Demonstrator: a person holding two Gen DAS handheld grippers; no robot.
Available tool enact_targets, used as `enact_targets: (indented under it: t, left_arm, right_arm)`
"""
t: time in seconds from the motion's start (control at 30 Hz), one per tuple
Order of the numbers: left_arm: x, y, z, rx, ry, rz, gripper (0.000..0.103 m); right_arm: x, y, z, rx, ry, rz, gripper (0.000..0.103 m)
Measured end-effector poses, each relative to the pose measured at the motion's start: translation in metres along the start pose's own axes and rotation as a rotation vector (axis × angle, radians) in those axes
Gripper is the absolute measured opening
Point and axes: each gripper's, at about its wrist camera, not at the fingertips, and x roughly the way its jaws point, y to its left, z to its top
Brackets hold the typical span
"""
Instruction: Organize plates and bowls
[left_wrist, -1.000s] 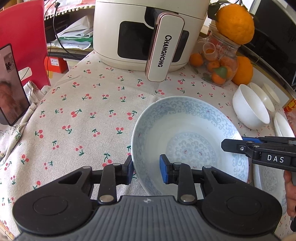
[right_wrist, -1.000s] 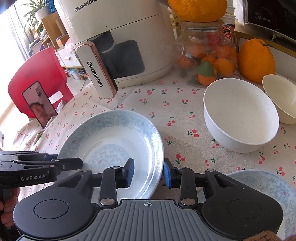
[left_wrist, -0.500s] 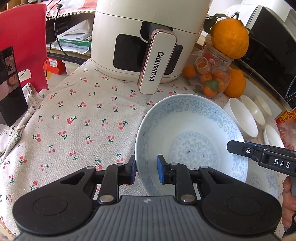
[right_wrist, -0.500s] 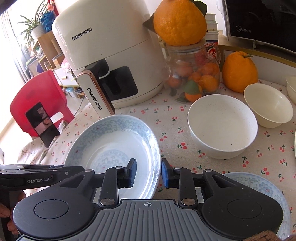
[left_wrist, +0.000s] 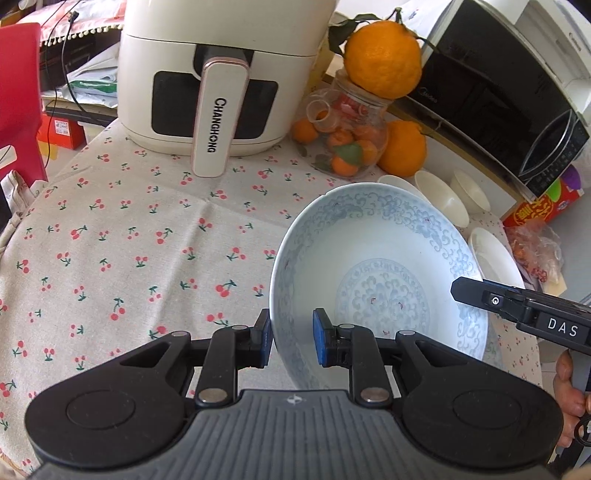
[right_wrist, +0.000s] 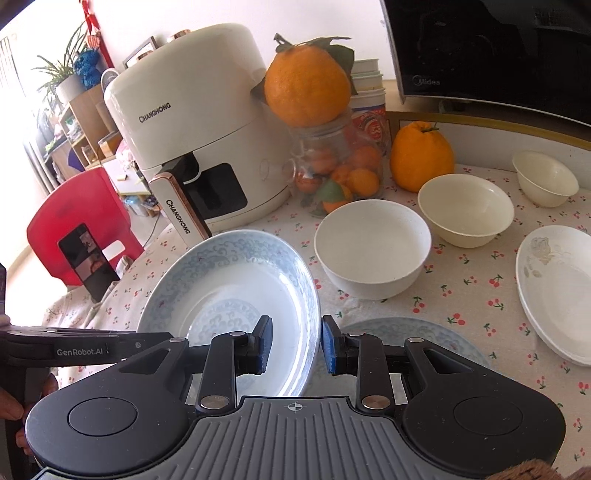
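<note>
A blue-patterned deep plate (left_wrist: 384, 280) is held in the air above the cherry-print tablecloth, tilted. My left gripper (left_wrist: 290, 341) is shut on its left rim. My right gripper (right_wrist: 295, 345) is shut on its right rim, and the same plate shows in the right wrist view (right_wrist: 229, 291). A second blue-patterned plate (right_wrist: 413, 332) lies on the cloth just below and right of the right gripper. A white bowl (right_wrist: 373, 254), a cream bowl (right_wrist: 465, 210), a smaller cream bowl (right_wrist: 545, 179) and a white plate (right_wrist: 557, 291) stand behind and to the right.
A white air fryer (left_wrist: 218, 81) stands at the back of the table. A glass jar of oranges (left_wrist: 347, 136) with a large orange on top is beside it. A black microwave (left_wrist: 498, 96) is at the back right. A red chair (right_wrist: 77, 225) stands left of the table.
Both grippers have lifted the blue-patterned plate off the tablecloth, tilted it and carried it to the right, towards the second patterned plate. Both grips stay shut on its rim.
</note>
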Motion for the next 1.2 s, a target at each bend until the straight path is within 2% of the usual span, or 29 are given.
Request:
enact_targets:
  t: [0.33,0.57,0.77,0.87,1.2]
  left_arm:
    - [0.016,-0.046,-0.011,0.085,0.049,-0.047,0.020]
    - [0.028,-0.069,-0.018,0.170,0.052,-0.012,0.020]
    - [0.031,-0.081,-0.019,0.218,0.017,0.009,0.020]
    - [0.036,-0.085,-0.020,0.227,0.023,0.014,0.020]
    - [0.044,-0.104,-0.033,0.350,0.004,0.060,0.019]
  right_arm:
    - [-0.032,-0.039,-0.018,0.081,0.008,-0.082,0.028]
    - [-0.037,-0.060,-0.033,0.131,0.069,-0.129,0.028]
    - [-0.034,-0.070,-0.041,0.161,0.121,-0.153,0.028]
    - [-0.033,-0.071,-0.042,0.153,0.130,-0.176,0.028]
    - [-0.029,-0.078,-0.045,0.142,0.161,-0.245,0.028]
